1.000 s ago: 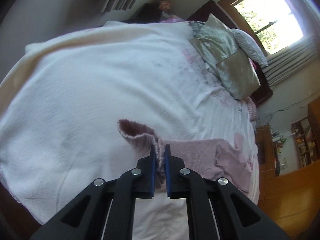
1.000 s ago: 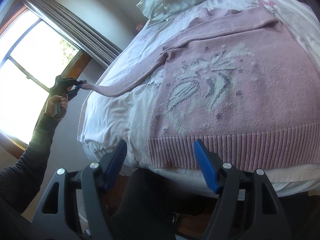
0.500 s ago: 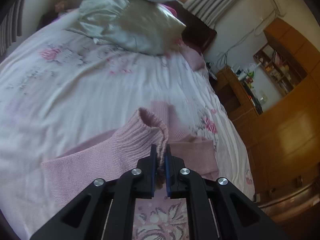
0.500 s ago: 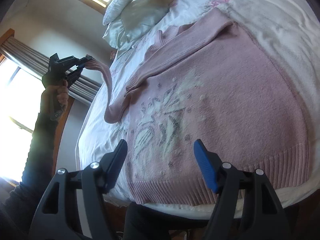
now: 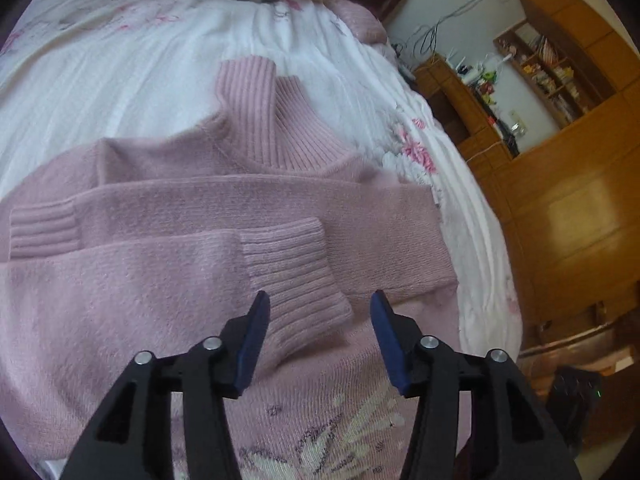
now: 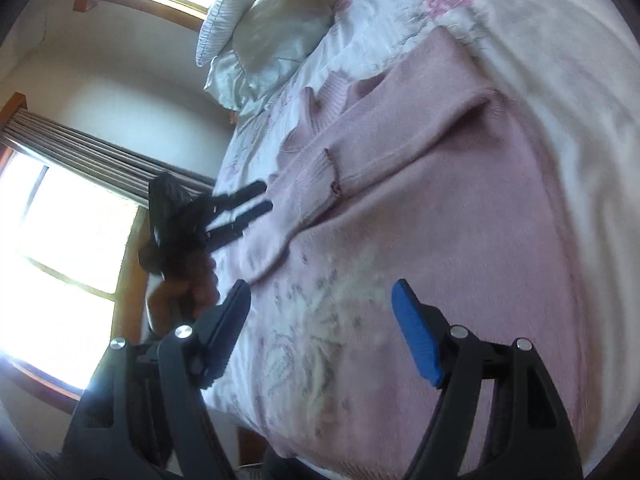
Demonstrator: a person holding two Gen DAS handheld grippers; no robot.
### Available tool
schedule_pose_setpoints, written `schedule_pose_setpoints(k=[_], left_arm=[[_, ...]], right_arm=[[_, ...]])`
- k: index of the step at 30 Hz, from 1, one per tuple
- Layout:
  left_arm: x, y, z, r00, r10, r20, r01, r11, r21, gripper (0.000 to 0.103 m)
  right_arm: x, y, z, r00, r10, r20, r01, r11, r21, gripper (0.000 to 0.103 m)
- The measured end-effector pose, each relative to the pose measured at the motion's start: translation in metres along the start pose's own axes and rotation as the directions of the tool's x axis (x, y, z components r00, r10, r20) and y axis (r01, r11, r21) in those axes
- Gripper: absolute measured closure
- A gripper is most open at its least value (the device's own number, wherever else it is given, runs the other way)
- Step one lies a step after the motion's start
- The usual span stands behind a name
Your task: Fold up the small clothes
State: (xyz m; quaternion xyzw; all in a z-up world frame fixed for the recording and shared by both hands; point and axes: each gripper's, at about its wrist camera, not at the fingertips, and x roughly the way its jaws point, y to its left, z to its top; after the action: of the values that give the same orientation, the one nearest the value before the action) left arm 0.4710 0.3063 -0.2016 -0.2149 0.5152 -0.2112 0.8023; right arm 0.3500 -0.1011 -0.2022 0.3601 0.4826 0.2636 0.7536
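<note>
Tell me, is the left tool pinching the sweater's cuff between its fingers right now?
No. The left gripper has its fingers spread wide, and the cuff lies flat on the sweater between them, ungripped.

No lettering, labels or numbers readable anywhere here; the shelf clutter is too small to read.

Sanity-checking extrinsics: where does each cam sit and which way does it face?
Left wrist: on the left tool, looking down along its open fingers at the pink sweater, folded-in cuff, wooden cabinets beyond.
Right wrist: on the right tool, open, facing across the bed toward window; left tool and hand visible.
Shared: sweater, cuff, pillows.
</note>
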Motion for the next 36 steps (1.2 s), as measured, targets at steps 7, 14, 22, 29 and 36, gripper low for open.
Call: schedule_pose_setpoints(k=[7,14,22,29,36], left_arm=[[-0.1,0.065,-0.092,0.992,-0.004,0.129,0.022,0.99,-0.137,0.033],[-0.141,0.112,-0.168,0.984,0.019,0.177,0.031,0.961,-0.276,0.03],[-0.132,0.126,-0.205,0.987,-0.006,0.16,0.065,0.93,-0.362,0.03],[-0.147,0.112,-0.211,0.981,-0.021,0.193,0.09,0.931,-0.355,0.03],[-0.162,0.094,-0.214,0.98,-0.015,0.199,0.08,0.943,-0.322,0.03]], right_arm=[[0.129,-0.013,0.105,0.972,0.054,-0.227,-0.037,0.996,0.081,0.052],[0.188,-0.007,0.118,0.955,0.0,-0.296,0.02,0.998,0.064,0.052],[0.168,0.051,0.134,0.974,-0.071,-0.216,0.059,0.996,-0.061,0.098],[0.096,0.128,0.165,0.992,-0.107,-0.069,0.091,0.974,-0.208,0.098],[0.022,0.108,0.197,0.977,-0.199,0.071,0.21,0.956,-0.206,0.098]])
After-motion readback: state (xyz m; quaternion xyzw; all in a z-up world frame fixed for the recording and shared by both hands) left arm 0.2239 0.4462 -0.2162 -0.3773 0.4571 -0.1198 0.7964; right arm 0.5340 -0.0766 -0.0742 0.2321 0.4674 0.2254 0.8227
